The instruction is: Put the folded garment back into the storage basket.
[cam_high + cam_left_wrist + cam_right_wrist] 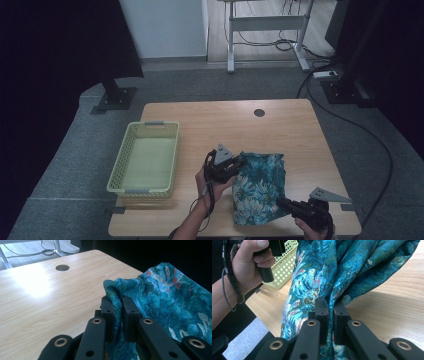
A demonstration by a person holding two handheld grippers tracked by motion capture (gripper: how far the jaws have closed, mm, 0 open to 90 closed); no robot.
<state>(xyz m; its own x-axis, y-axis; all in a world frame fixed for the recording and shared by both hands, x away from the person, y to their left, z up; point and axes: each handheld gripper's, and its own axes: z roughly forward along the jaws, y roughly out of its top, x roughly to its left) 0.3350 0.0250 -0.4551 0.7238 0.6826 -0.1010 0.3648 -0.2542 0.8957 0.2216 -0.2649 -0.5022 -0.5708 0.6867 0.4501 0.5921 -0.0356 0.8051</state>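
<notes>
With both tools clamped on fabric, the work reads as a fold or a transfer in mid-course. Left tool (117, 305): jaws drawn together on a bunched corner of the teal floral cloth (162, 295), a pleat of it pinched between the pads. In the high view this left tool (239, 164) sits at the cloth's upper left corner, held in the person's left hand (212, 181). Right tool (330, 305): jaws likewise closed on a gathered fold of the same cloth (317, 275), which hangs up and away from the pads. In the high view the right tool (283, 203) grips the lower right corner, near the front edge of the table (210, 125).

Cloth (260, 186): lies on the right front part of the table, between the two tools, rumpled. The gripped corners look raised; the middle appears to rest on the wood, though how much is lifted I cannot tell.

Yellow-green basket (120, 170): stands at the left of the table, well apart from the cloth, nothing visible inside it.

Judgement on progress: the grasp on two opposite corners is done. No neat fold shows yet, and the cloth is not in the basket. Left to do, as I read it: lift or stretch the cloth, fold or carry it, then release. Early stage, perhaps a third along.
</notes>
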